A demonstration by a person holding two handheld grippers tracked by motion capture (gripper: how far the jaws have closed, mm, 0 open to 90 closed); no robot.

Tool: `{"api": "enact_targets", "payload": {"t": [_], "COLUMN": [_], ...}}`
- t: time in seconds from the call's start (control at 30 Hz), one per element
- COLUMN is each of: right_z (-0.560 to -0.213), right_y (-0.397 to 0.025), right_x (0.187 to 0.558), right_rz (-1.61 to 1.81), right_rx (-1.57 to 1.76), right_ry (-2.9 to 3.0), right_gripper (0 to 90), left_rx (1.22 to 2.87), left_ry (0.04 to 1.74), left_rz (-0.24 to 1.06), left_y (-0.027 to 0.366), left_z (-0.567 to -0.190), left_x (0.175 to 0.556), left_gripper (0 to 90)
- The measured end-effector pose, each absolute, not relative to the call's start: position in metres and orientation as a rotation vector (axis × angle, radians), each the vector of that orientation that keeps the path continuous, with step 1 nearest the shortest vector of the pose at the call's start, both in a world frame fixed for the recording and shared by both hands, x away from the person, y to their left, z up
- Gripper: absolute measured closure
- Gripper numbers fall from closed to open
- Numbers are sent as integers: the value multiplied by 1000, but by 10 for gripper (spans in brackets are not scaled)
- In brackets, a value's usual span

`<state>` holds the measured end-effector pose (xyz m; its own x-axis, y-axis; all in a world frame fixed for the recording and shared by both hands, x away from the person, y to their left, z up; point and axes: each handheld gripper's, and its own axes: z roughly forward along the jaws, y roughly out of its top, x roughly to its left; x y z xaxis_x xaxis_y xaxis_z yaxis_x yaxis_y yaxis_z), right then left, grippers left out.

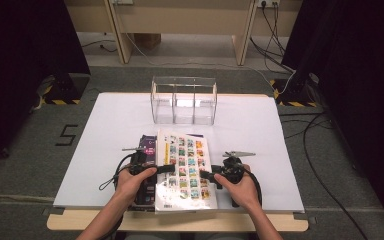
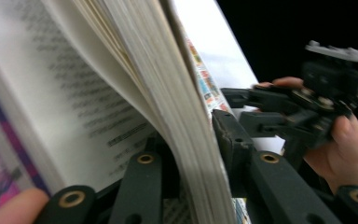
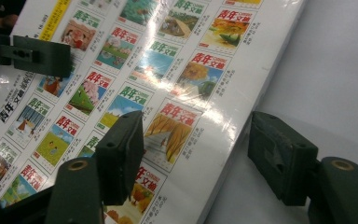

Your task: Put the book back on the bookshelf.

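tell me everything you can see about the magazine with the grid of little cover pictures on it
The glossy white paperback magazine lies near the table's front edge, its back cover printed with rows of small colourful cover pictures under red and green Chinese titles. It is thick, with cream page edges, and partly overlaps a dark purple book on its left. The left gripper has jaws closed around a lifted sheaf of its pages, printed text showing beneath. The right gripper stands open, jaws astride its right edge.

I worked in what looked like a lab or recording room: a white board (image 1: 240, 125) lay on a wooden table (image 1: 180, 221), black curtains (image 1: 25, 45) hung on both sides, cables (image 1: 325, 170) trailed over grey carpet (image 1: 30, 165), and hazard-taped stand feet (image 1: 60, 92) stood nearby.
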<state>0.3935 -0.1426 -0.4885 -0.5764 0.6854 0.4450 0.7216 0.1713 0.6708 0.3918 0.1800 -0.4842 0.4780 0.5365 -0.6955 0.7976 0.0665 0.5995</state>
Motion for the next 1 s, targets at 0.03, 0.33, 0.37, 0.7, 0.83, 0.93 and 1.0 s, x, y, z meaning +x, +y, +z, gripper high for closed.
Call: {"api": "enact_targets", "payload": {"t": [0.03,0.33,0.37,0.7,0.83,0.93,1.0], "right_z": [-489,-492,-492,-494,-495,-496,-497], "right_y": [-142,-145,-145,-144,-146,-148,-149], "right_x": [396,424,426,440,442,443,444], "right_rz": [-1392,-1375,-1377,-1382,-1388,-1389,-1391], "right_rx": [-1416,-1357,-1352,-1339,-1341,-1343,-1344], "right_ry": [-2368,-2267,-2252,-2196,-2160,-2129,-2115], "right_gripper": [339,319,317,313,320,319,318], "left_rx": [1611,1583,1579,1568,1570,1576,1575], "left_ry": [1164,1075,1066,1052,1043,1027,1024], "left_rz": [-277,-253,-252,-255,-256,-257,-258], "left_y": [180,182,182,181,179,177,177], "left_z": [-484,-488,-488,-487,-486,-486,-485], "left_x": [391,388,388,387,387,387,387], "left_gripper": [738,748,749,752,755,755,756]}}
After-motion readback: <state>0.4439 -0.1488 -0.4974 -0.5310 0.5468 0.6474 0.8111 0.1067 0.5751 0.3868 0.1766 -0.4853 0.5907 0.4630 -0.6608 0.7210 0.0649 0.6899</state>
